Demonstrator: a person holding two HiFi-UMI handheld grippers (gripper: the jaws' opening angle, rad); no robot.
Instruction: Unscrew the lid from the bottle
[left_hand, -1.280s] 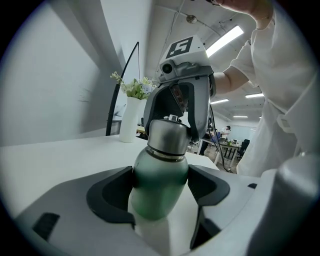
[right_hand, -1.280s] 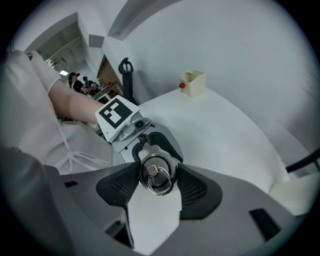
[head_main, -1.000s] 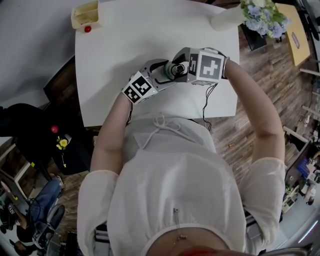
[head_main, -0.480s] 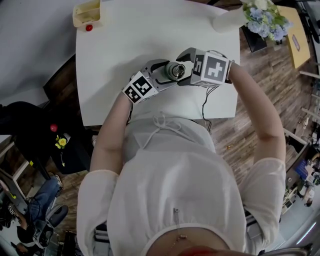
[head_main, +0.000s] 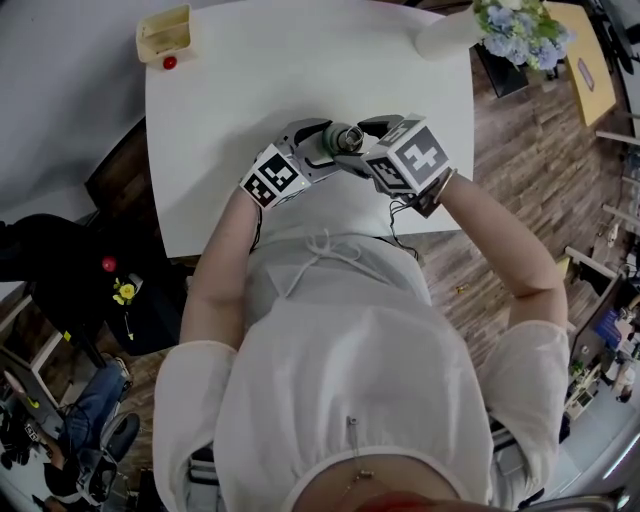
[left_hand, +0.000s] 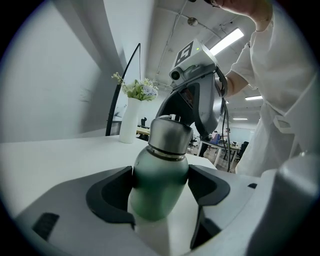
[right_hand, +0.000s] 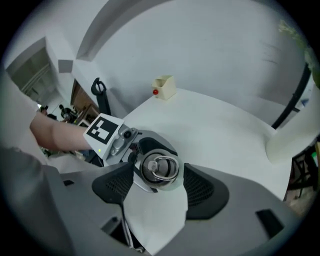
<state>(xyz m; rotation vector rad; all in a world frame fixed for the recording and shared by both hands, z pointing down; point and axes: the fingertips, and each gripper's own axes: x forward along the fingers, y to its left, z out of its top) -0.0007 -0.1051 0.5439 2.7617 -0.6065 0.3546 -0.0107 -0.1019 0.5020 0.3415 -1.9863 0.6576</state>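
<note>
A white table (head_main: 250, 120) fills the far half of the head view, and a person in a white shirt stands at its near edge with both arms out over it. At the far right corner stands a white vase (head_main: 450, 35) of flowers, and at the far left corner a small yellow box (head_main: 167, 32) with a red ball (head_main: 170, 62) just beside it.

The left gripper (head_main: 322, 148) is closed on the body of a green metal bottle (left_hand: 159, 185), one pad on each side just under the shoulder. It holds the bottle roughly upright over the near middle of the table. Whether the base rests on the tabletop I cannot tell.

The right gripper (right_hand: 159, 187) points steeply down onto the top of the bottle. Its jaws have just been opening and stand wide, with the silver lid (right_hand: 159, 169) between them, the pads appearing to have let go of it.

The bottle looks stiff and hard, so it should take a firm squeeze without denting. Its painted body and brushed lid are smooth and likely to slip under a twist. The lid is best taken by its straight side wall, pads opposite each other. The small ring (right_hand: 161, 167) on top would only swivel.
</note>
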